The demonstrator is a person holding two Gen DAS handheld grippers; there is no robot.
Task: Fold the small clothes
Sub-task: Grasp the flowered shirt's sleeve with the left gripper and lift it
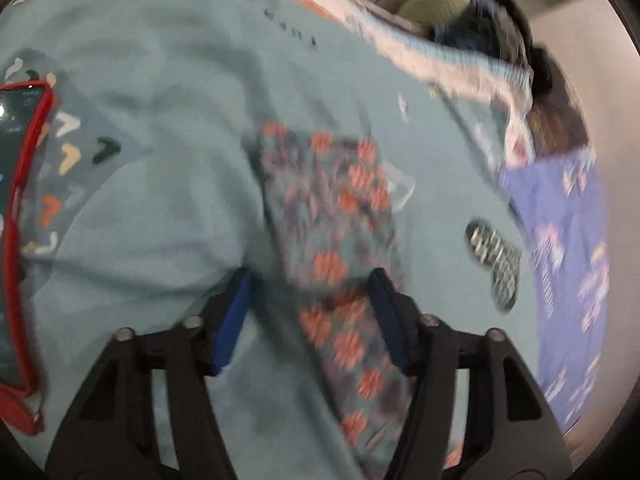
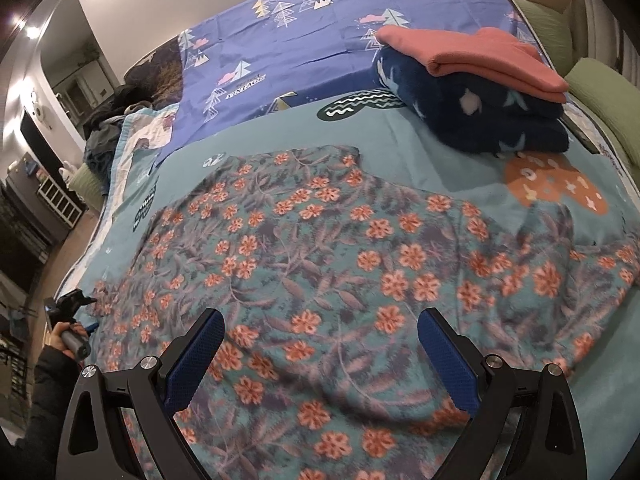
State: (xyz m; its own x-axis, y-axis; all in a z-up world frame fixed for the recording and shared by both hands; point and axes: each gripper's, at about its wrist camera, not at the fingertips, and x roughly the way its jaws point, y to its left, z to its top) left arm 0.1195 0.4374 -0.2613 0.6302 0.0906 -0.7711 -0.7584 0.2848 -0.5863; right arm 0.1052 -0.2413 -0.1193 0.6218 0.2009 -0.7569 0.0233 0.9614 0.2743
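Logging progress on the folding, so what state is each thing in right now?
Floral garment: spread flat, unfolded.
Pink cloth: folded, on top.
Navy fleece: folded, underneath.
Left tongs: open, straddling a floral strip.
Right tongs: open, holding nothing.

Floral garment: teal fabric printed with orange flowers and grey-purple leaves. It lies spread flat on the bed, which carries a light teal sheet, and covers most of the near area in the right wrist view. Shallow wrinkles cross the surface, and the right side bunches into folds. In the left wrist view, a narrow strip of the same garment runs lengthwise over the sheet; motion blur obscures detail there.
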